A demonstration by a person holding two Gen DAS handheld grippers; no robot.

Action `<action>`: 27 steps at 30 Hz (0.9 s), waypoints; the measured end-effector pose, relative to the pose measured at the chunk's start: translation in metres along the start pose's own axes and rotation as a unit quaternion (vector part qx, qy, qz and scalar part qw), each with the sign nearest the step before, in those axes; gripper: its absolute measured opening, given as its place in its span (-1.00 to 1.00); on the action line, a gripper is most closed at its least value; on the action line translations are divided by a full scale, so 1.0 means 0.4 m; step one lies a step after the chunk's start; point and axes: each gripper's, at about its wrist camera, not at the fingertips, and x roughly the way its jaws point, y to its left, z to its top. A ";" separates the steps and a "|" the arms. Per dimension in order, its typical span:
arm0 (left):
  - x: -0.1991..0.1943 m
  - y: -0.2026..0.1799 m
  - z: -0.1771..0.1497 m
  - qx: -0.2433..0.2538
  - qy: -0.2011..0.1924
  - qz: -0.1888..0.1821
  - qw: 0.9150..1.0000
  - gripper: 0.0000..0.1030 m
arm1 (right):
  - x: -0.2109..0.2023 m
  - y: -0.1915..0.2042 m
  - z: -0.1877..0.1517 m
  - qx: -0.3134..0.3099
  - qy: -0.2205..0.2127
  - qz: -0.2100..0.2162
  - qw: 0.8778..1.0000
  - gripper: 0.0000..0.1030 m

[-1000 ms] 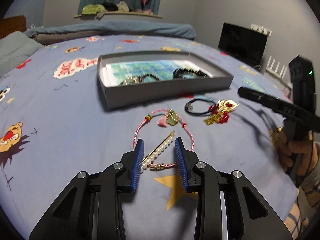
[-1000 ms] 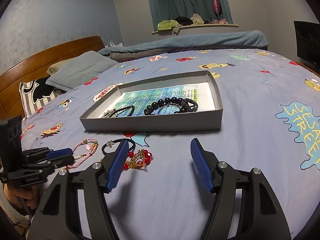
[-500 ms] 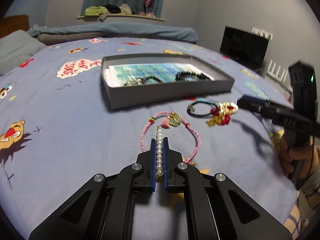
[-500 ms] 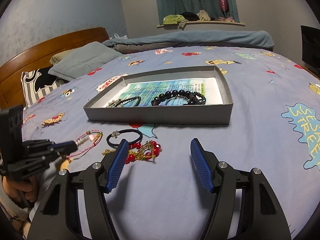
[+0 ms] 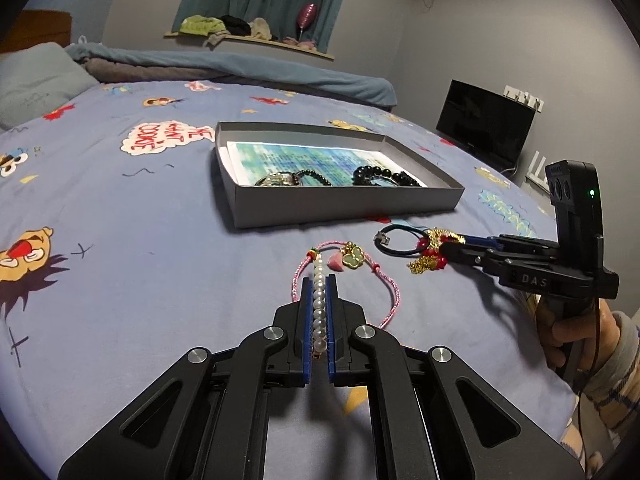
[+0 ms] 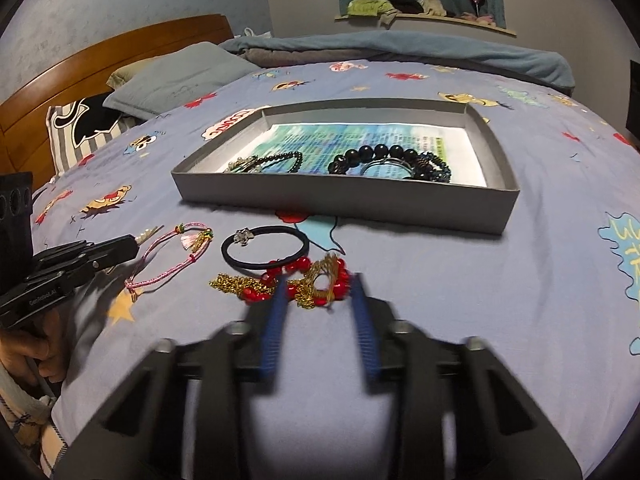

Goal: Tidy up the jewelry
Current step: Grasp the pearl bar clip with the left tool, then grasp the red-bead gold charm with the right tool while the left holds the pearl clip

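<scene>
**Pearls pinched in your left gripper, red-and-gold piece between the right's pads**

Pearl beads run in a straight row between the blue pads of your left gripper, whose jaws are closed tight on the pearl hair clip; the clip's far end points to 12 o'clock, over the pink cord bracelet that loops on the cartoon-print bedsheet just beyond.

Your right gripper is blurred, jaws partly open, the pads standing either side of the red-and-gold beaded ornament (whether they touch it, you cannot tell from either view). From the left wrist view that gripper reaches in from 3 o'clock, its tips at the ornament.

A black hair tie with a small silver charm lies just beyond the ornament, touching or nearly touching its red beads.

The grey cardboard tray sits at 12 o'clock from both grippers, lined with a blue-green printed sheet. Inside, near the front wall, lie a black large-bead bracelet at right and a small-bead black bracelet at left.
</scene>
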 end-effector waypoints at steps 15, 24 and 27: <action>-0.007 0.003 -0.002 -0.002 -0.007 -0.001 1.000 -0.88 | -0.075 -0.041 -0.011 0.045 -0.053 0.028 0.997 -0.82; -0.011 0.004 -0.003 -0.002 -0.011 -0.002 1.000 -0.88 | -0.116 -0.089 -0.034 0.079 -0.066 0.012 0.995 -0.82; -0.011 0.003 -0.004 -0.002 -0.011 -0.001 1.000 -0.88 | -0.109 -0.106 -0.036 0.097 -0.058 0.006 0.994 -0.71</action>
